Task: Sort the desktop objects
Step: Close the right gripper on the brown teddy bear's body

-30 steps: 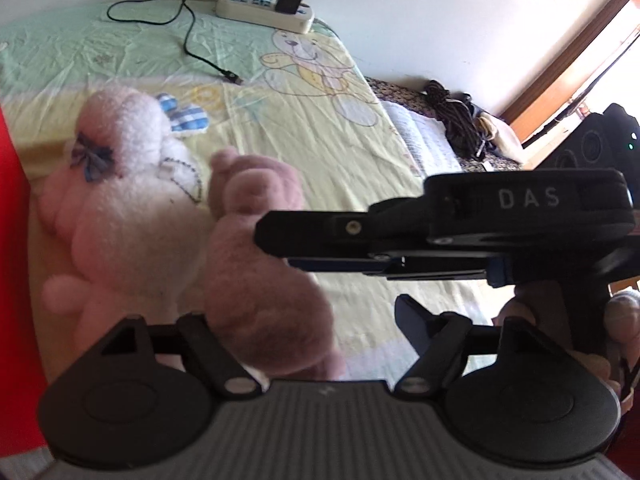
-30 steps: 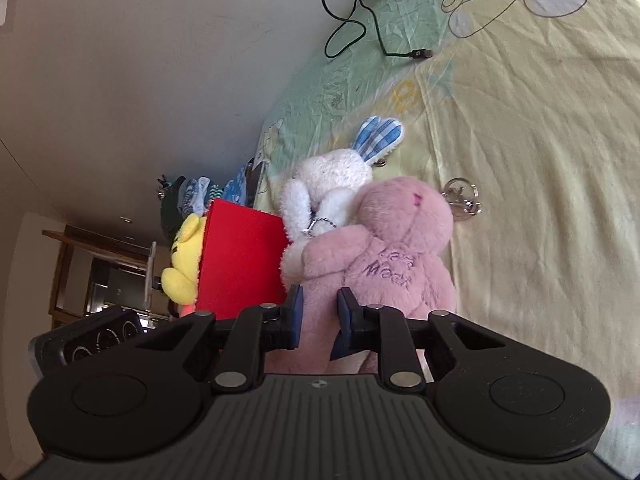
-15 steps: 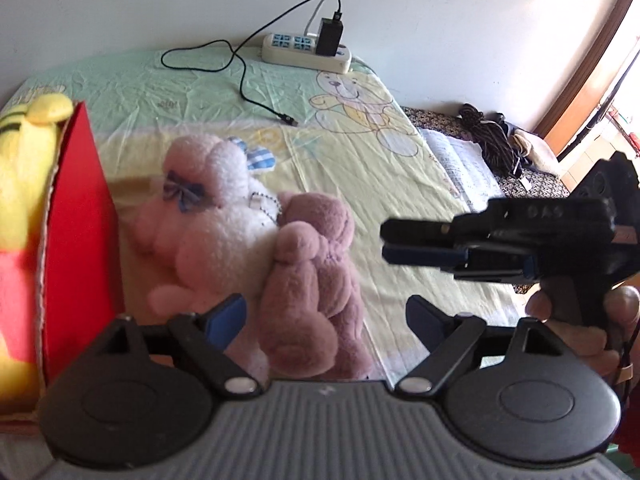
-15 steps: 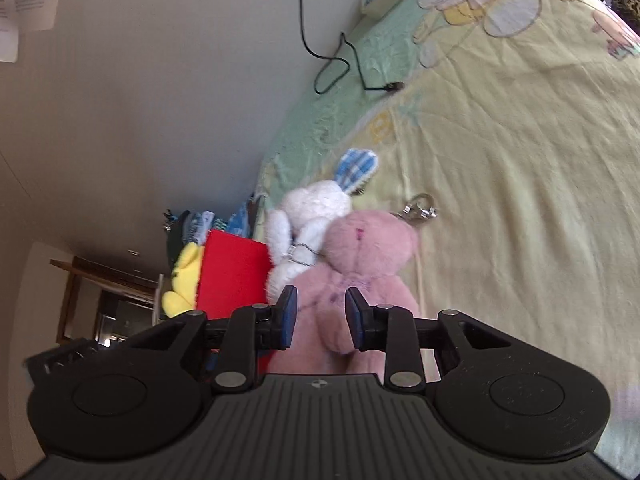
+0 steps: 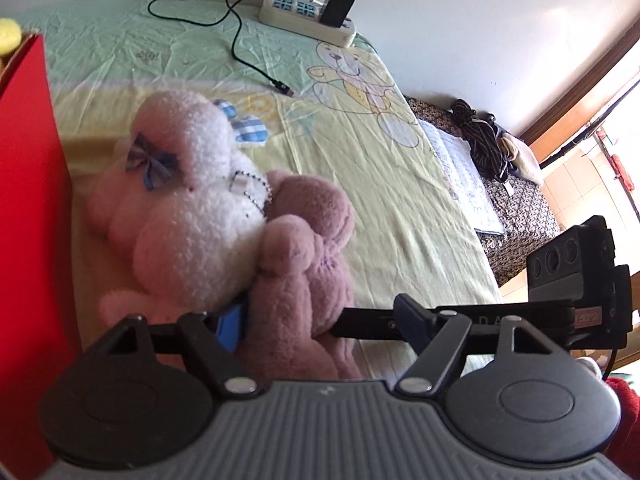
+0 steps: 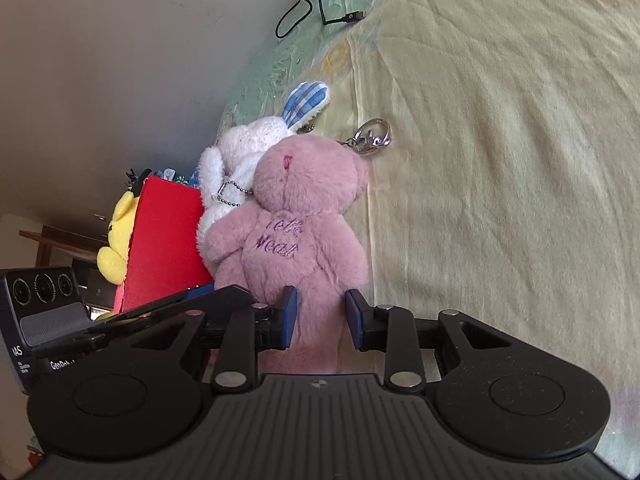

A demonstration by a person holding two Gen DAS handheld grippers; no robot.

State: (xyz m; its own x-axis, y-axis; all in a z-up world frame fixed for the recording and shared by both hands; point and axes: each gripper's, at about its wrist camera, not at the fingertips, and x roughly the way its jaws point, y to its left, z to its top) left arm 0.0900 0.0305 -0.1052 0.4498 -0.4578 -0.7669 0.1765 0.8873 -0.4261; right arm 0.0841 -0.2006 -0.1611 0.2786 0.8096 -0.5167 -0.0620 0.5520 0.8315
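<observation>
A pink plush bear [image 6: 304, 216] with purple stitching lies on the yellow bed sheet [image 6: 500, 160], pressed against a white plush rabbit [image 6: 248, 140] with blue checked ears. My right gripper [image 6: 320, 316] is shut on the bear's lower body, a blue pad on each side. In the left wrist view my left gripper [image 5: 320, 320] is open wide around the same bear [image 5: 304, 248]; its left pad sits between the bear and the rabbit [image 5: 192, 200]. The right gripper [image 5: 344, 322] reaches the bear from the right.
A red box [image 5: 28, 200] stands just left of the toys, with a yellow plush [image 6: 116, 240] behind it. A power strip [image 5: 308, 20] and a black cable [image 5: 240, 40] lie at the far end. A metal keyring [image 6: 372, 138] hangs off the bear's head. The bed edge runs along the right.
Both grippers have moved back in toward the pink bear. The right pads now press on its lower body. The left fingers straddle it from the other side.
</observation>
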